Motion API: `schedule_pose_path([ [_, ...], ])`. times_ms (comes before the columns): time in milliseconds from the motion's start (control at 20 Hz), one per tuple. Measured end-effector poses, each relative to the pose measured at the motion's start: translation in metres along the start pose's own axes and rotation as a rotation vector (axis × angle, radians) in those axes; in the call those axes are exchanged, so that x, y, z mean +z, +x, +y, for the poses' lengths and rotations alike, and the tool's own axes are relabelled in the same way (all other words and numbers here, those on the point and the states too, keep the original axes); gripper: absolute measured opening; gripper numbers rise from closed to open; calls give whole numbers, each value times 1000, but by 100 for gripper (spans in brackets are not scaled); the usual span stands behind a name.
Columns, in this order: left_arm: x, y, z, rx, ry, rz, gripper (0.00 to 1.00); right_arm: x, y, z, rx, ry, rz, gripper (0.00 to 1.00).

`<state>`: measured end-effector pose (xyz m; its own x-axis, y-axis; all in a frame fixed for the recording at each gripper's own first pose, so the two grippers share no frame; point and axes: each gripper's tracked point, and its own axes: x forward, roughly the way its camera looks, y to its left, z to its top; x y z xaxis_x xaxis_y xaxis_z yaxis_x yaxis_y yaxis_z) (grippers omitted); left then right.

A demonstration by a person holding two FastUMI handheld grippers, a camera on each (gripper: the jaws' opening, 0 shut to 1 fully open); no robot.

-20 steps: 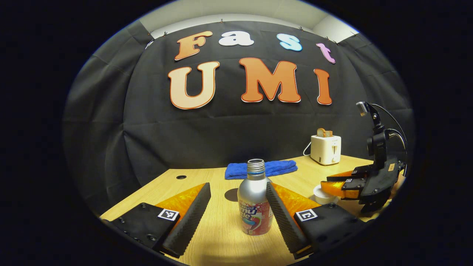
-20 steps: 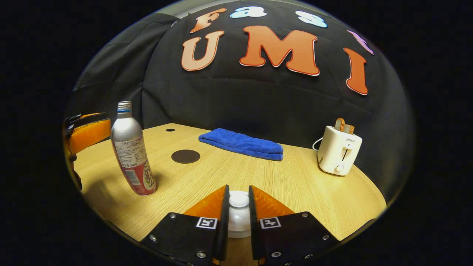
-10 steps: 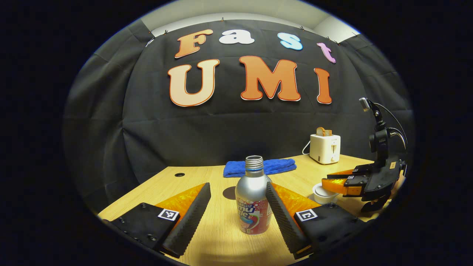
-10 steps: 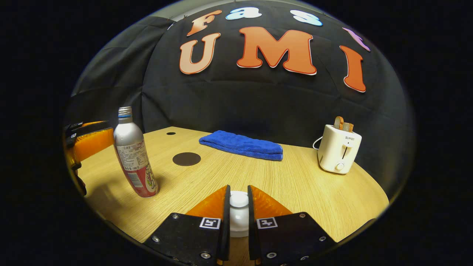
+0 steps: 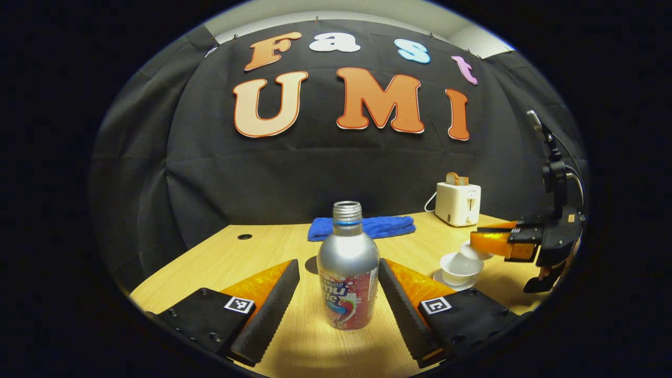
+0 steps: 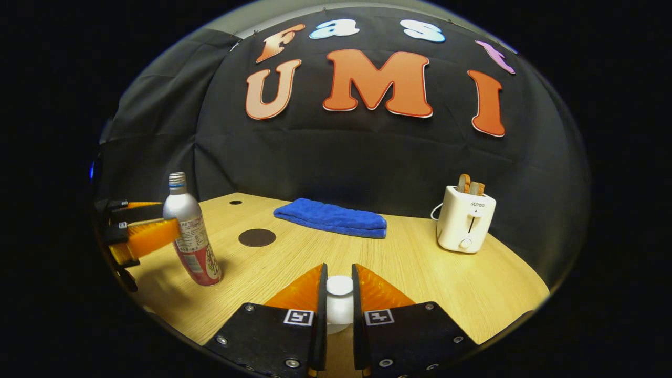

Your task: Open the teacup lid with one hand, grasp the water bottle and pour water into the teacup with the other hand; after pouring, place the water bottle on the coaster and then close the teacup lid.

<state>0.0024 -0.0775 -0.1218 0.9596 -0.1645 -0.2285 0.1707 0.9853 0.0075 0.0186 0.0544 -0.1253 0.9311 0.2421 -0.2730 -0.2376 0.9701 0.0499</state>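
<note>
Two tongs at work. Left tongs (image 5: 338, 286) spread wide around the upright water bottle (image 5: 347, 278) on the surface (image 5: 262, 247), fingers apart from its sides. Coaster (image 6: 257, 238) behind the bottle, blue towel (image 6: 331, 217) beyond. Right of the bottle, open teacup (image 5: 461, 265); just above it, right tongs (image 6: 339, 296) clenched on the teacup lid (image 6: 339, 304). Toaster (image 6: 465, 219) far right.
</note>
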Motion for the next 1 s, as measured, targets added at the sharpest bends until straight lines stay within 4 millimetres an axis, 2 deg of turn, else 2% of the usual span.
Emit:
schedule_pose_path([
  [200, -22, 10, -6, -4, -16, 56, 99, 2, -6, -15, -29, 28, -11, 21],
  [450, -48, 22, -3, 2, -75, 143, 100, 8, -12, -28, -55, 32, -36, 21],
  [500, -43, 24, -3, 2, -77, 123, 100, 9, -14, -29, -57, 32, -39, 21],
  [750, -51, 30, -7, -5, -62, 160, 100, 6, -16, -36, -72, 25, -36, 21],
  [800, -51, 31, -7, -2, -59, 166, 92, 4, -16, -37, -74, 22, -35, 21],
  [950, -53, 35, -8, 1, -53, 170, 88, 4, -20, -42, -84, 16, -33, 21],
  [1000, -51, 34, -8, 0, -47, 171, 83, 3, -21, -43, -88, 15, -33, 20],
])
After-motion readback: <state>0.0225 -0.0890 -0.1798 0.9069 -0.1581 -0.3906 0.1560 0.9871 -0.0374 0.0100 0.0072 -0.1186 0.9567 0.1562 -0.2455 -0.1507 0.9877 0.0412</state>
